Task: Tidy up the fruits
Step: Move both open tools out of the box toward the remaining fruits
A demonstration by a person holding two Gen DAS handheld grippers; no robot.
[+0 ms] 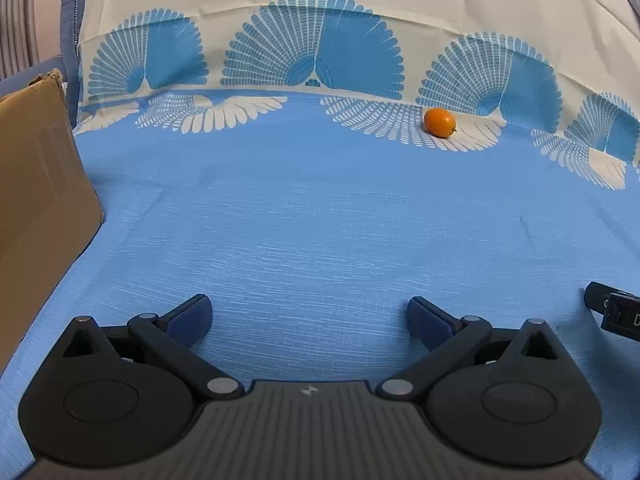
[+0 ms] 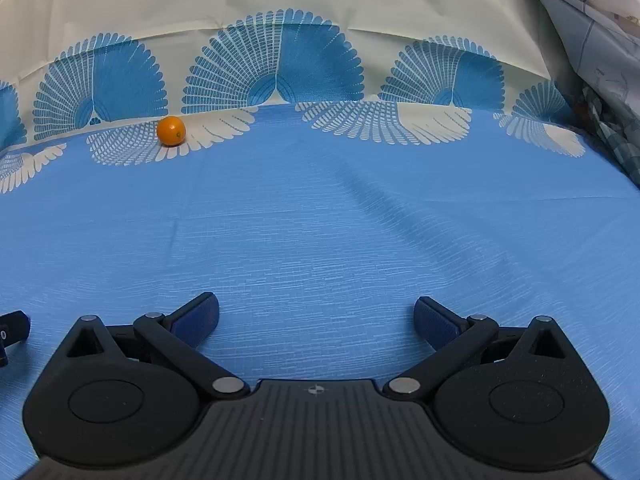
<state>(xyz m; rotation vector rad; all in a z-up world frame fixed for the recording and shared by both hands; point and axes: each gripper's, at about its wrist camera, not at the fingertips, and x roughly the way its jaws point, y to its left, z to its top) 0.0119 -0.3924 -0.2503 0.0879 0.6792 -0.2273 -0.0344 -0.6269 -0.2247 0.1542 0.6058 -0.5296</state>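
Fruit is scarce here: one small orange fruit (image 1: pixel 440 121) lies alone at the far side of the blue cloth (image 1: pixel 320 220), right where the plain blue gives way to the border of fan shapes and the fabric starts to rise up behind. It looks like a kumquat or a tiny orange, lying on its side with the little stem end pointing off toward the right in the left wrist view. Nothing touches it, and both tools are well apart from it.

The left gripper (image 1: pixel 309 316) sits low over the near part of the cloth with its jaws spread wide and nothing between the blue pads. The right gripper (image 2: pixel 316 317) is the same: wide, empty, low and level. From the right wrist the fruit (image 2: pixel 171 131) shows up ahead and to the left; from the left wrist it lies ahead and to the right, so it rests roughly between the two lines of sight. A dark piece at the edge of each view is likely the other tool, which would put them side by side.

A cardboard box (image 1: pixel 40 184) stands on the left, just beside the left gripper. My guess is that the fruit belongs in there, though its inside is hidden. Being round and sitting on soft cloth, the fruit could roll if nudged from one side only.
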